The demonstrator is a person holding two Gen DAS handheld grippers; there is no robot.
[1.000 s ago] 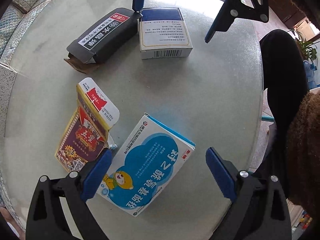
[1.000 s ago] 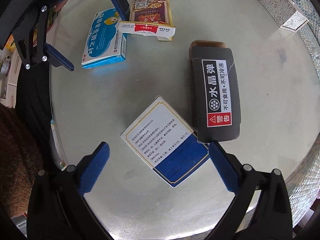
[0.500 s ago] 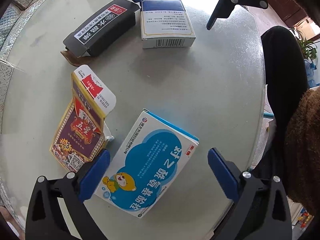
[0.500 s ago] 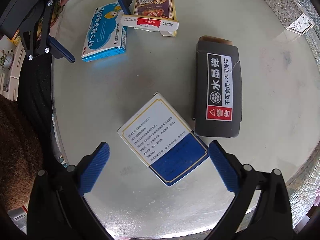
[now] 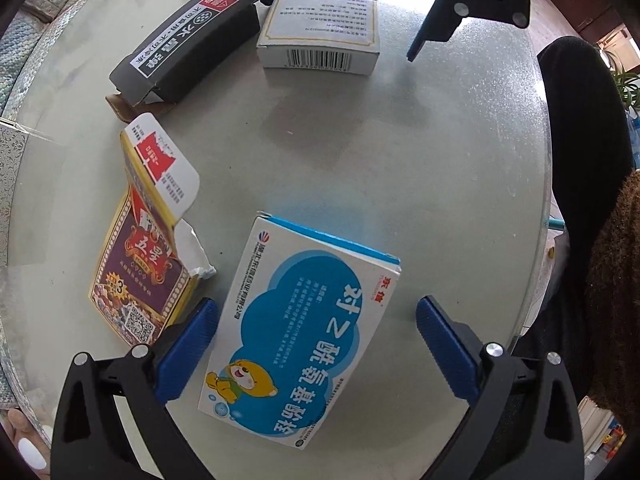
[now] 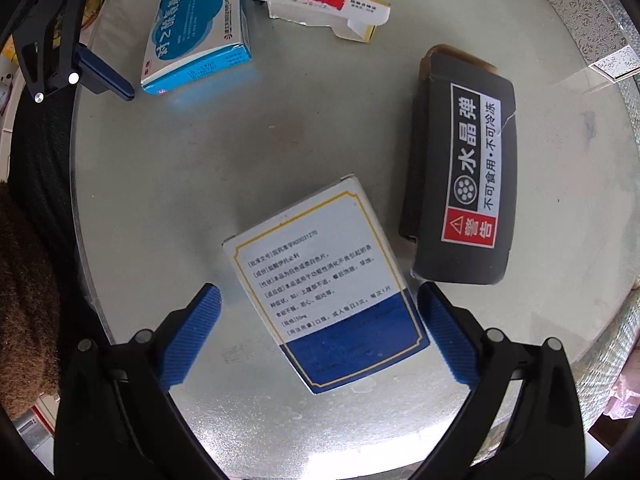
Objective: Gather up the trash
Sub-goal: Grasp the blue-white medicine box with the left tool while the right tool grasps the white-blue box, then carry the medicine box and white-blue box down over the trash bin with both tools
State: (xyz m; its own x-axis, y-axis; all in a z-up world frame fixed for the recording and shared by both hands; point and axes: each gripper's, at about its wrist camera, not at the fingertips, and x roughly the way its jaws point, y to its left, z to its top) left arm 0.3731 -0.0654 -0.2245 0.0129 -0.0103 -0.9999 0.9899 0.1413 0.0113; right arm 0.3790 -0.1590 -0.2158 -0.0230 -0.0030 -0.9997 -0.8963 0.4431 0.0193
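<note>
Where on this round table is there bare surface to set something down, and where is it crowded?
Bare: the middle of the table, ringed by the four boxes, and the stretch right of the black box. Crowded: black box against the white-and-navy box, and the torn purple box beside the blue box.

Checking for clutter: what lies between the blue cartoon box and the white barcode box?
Only bare table lies between the blue cartoon box and the white barcode box, per the left wrist view.

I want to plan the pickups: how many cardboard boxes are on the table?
4. The blue cartoon box lies between the left tongs, the purple box beside it, the white-and-navy box between the right tongs, the black box alongside. None looks hidden.
</note>
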